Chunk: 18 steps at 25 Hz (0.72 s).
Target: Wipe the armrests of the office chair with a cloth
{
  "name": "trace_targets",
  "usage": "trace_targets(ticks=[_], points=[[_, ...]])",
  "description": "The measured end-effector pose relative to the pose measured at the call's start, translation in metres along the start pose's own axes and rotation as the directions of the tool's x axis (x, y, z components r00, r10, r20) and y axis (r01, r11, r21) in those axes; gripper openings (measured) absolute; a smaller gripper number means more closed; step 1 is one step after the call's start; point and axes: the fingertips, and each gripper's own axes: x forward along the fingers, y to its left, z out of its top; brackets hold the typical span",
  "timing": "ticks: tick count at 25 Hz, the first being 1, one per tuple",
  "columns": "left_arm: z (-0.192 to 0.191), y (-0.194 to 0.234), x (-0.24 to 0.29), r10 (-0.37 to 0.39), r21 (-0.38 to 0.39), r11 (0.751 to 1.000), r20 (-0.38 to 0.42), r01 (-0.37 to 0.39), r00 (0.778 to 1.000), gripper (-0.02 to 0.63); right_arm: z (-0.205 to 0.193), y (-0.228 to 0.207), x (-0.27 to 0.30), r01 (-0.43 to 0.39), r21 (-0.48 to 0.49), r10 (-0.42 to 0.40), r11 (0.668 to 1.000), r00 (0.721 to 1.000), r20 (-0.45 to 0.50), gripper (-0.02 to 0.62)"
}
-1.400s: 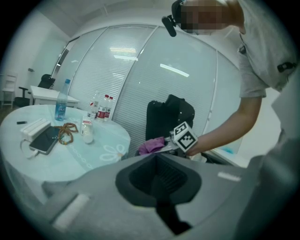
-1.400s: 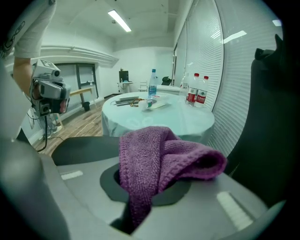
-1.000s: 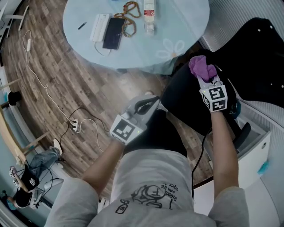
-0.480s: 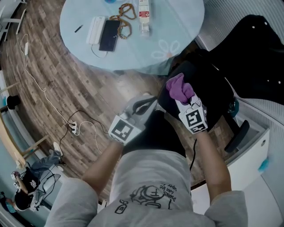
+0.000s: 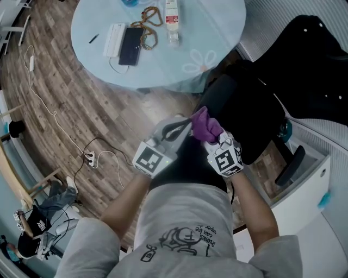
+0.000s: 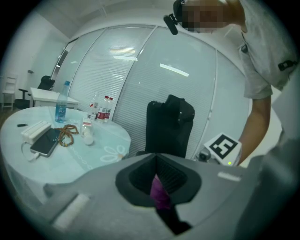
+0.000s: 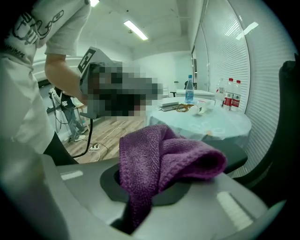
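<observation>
The right gripper (image 5: 211, 137) pinches a crumpled, ribbed purple cloth (image 7: 159, 159) beside the chair (image 5: 247, 111). The left gripper (image 5: 187, 124) has its jaws together. The bottle (image 5: 171, 16) label is illegible.

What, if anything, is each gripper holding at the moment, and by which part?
The right gripper pinches the purple cloth by a lower fold, the rest bunched above its jaws. The left gripper looks shut on nothing.

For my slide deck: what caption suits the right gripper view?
Right gripper shut on a bunched purple cloth, a round table beyond.
</observation>
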Motion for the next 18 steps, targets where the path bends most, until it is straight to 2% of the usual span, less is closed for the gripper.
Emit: trace_targets(ticks=[9,13,18], points=[[-0.002,0.001,0.006,-0.014,0.012,1.000,-0.015,0.014,1.000,0.002,-0.002,-0.027,0.002,-0.013,-0.061,0.011,0.998,0.999,-0.037,0.040],[-0.003,0.000,0.007,-0.012,0.014,1.000,-0.022,0.012,1.000,0.002,-0.004,-0.059,-0.001,0.032,-0.054,-0.035,0.998,0.998,-0.047,0.040],[-0.003,0.000,0.007,-0.009,0.008,1.000,-0.021,0.009,1.000,0.002,-0.011,-0.126,-0.010,0.116,-0.003,-0.116,0.993,0.992,-0.058,0.040]])
